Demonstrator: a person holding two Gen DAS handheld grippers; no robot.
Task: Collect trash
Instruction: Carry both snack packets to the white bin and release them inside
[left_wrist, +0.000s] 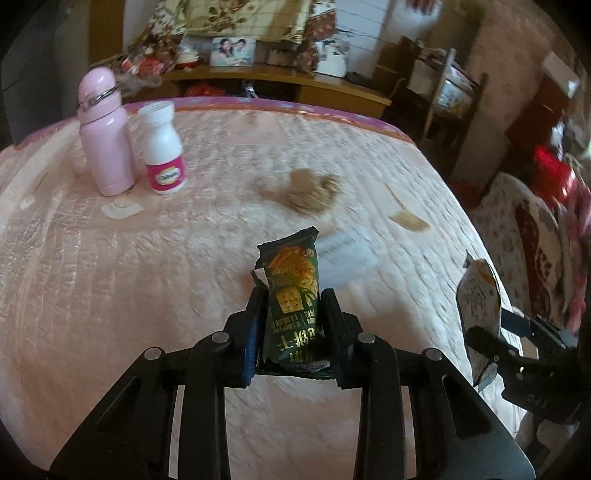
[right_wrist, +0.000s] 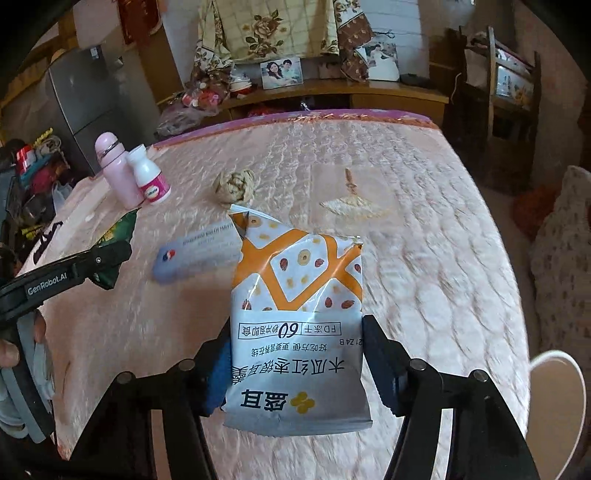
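My left gripper (left_wrist: 293, 301) is shut on a dark green cracker wrapper (left_wrist: 291, 291) and holds it upright above the pink quilted table (left_wrist: 110, 277). My right gripper (right_wrist: 295, 332) is shut on a white and orange snack bag (right_wrist: 297, 317), torn open at the top, held above the table (right_wrist: 424, 258). The right gripper and its bag (left_wrist: 478, 306) show at the right edge of the left wrist view. The left gripper and green wrapper (right_wrist: 114, 240) show at the left of the right wrist view. A crumpled brown paper ball (left_wrist: 308, 194) (right_wrist: 234, 188) lies mid-table.
A pink flask (left_wrist: 105, 136) (right_wrist: 116, 171) and a white pill bottle (left_wrist: 164, 149) (right_wrist: 149, 177) stand at the far left. A flat grey-white box (right_wrist: 199, 254) (left_wrist: 343, 251) lies beyond the grippers. A white bin rim (right_wrist: 557, 398) is at the lower right, off the table.
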